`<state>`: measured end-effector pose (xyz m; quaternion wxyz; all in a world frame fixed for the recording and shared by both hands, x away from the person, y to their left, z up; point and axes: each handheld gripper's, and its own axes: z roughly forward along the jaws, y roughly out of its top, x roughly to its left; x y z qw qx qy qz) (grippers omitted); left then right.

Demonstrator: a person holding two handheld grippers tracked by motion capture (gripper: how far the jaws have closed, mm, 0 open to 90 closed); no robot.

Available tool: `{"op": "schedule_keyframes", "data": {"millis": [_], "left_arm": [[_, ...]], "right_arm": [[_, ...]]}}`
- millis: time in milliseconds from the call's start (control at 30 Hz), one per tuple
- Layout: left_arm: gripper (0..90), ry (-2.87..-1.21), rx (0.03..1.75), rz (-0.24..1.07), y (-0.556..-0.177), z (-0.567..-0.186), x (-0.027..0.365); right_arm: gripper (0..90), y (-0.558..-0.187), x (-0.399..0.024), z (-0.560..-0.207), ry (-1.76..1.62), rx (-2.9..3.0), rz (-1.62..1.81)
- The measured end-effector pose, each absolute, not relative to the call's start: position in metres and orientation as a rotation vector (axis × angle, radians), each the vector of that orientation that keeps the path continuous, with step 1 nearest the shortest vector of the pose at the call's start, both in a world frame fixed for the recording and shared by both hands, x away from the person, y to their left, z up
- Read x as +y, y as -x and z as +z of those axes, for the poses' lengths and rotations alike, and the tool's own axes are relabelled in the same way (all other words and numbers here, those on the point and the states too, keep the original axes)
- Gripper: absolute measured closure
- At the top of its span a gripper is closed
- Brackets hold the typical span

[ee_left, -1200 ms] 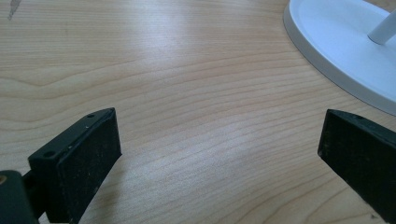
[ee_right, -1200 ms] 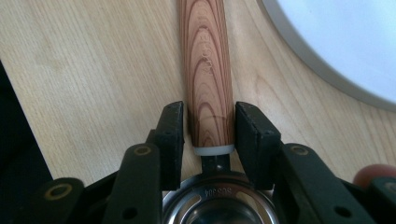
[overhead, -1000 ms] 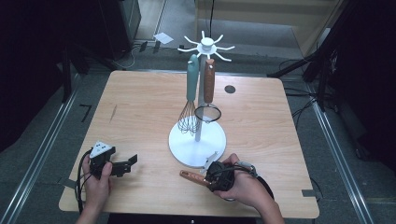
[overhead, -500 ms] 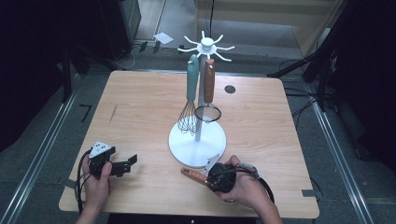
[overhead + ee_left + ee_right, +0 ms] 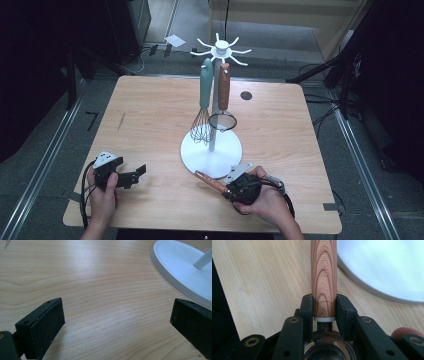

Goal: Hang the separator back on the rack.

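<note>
My right claw [image 5: 324, 307] has just closed on the wooden-handled utensil [image 5: 323, 277], low on the tabletop [image 5: 150, 115] at lower centre, beside the white stand base [image 5: 192, 152]. My left claw [image 5: 117, 325] gapes empty at lower left.

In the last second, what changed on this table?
The right hand-held gripper has just been closing its jaws and now clamps the wooden utensil handle beside the white stand base. The left hand-held gripper kept open and in place; whisk and strainer hang unchanged.
</note>
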<state>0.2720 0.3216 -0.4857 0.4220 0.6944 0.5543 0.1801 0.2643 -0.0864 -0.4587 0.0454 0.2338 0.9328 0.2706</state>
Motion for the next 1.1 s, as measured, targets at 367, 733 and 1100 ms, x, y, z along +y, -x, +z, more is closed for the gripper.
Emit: {"op": "schedule_keyframes", "data": {"millis": [367, 733, 1100], "left_arm": [[0.0, -1.721, 1.391, 0.46, -0.27, -0.485, 0.323], [0.0, -1.705, 1.382, 0.46, -0.269, -0.485, 0.323], [0.0, -1.715, 1.377, 0.504, -0.27, -0.486, 0.319]], "right_arm": [[71.2, -0.269, -0.111, -0.456, -0.849, 2.7, 1.04], [71.2, -0.279, -0.139, -0.451, -1.037, 2.515, 1.22], [71.2, -0.283, -0.166, -0.445, -1.181, 2.308, 1.377]]}}
